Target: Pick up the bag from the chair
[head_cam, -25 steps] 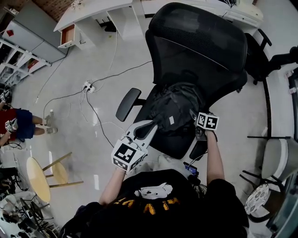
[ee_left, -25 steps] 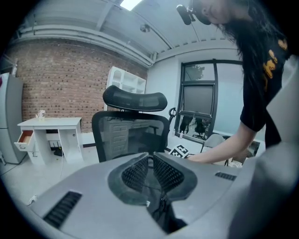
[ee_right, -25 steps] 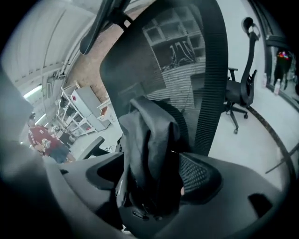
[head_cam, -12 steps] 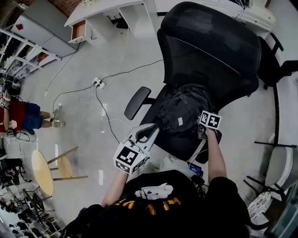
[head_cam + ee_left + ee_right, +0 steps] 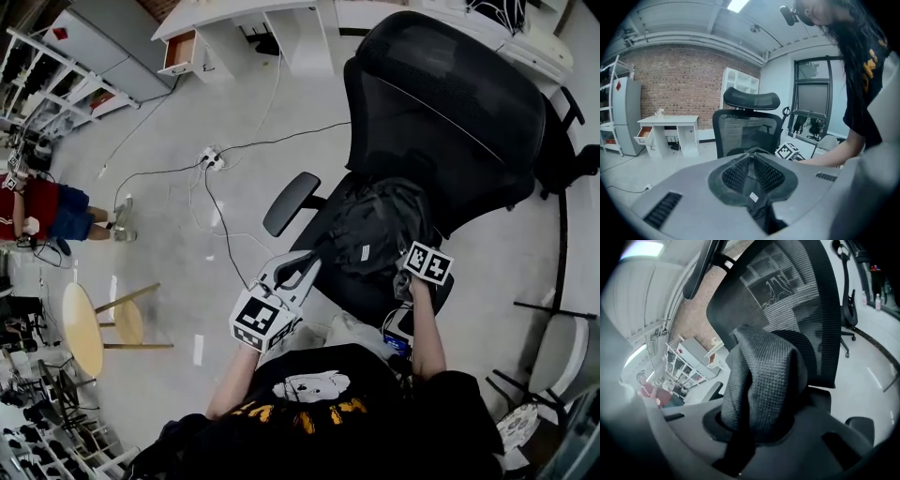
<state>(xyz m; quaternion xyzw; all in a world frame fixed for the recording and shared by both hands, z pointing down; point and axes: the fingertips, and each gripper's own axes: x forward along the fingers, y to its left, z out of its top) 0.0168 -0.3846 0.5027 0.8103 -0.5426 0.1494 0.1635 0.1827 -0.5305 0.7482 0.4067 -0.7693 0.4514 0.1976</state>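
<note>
A dark grey bag point(image 5: 375, 225) lies on the seat of a black mesh office chair point(image 5: 441, 103). My left gripper point(image 5: 305, 262) is at the bag's near left edge. In the left gripper view its ribbed pads point(image 5: 736, 173) are shut on a thin black strap point(image 5: 751, 180) that bears a small white tag. My right gripper point(image 5: 405, 251) is at the bag's near right side. Its jaws have just been closing. In the right gripper view a bunched fold of the bag's woven fabric point(image 5: 764, 380) stands up between them, pinched by my right gripper point(image 5: 754, 427).
The chair's left armrest point(image 5: 291, 202) juts out beside my left gripper. On the floor lie a power strip with cables point(image 5: 211, 157) and a wooden stool point(image 5: 94, 328). A white desk point(image 5: 244, 28) stands behind, a person in red point(image 5: 47, 211) at far left, another dark chair point(image 5: 562, 159) at right.
The chair and bag sit further right in the head view. My right gripper has drawn back a little toward me at the bag's near right side. My left gripper stays at the bag's left edge.
</note>
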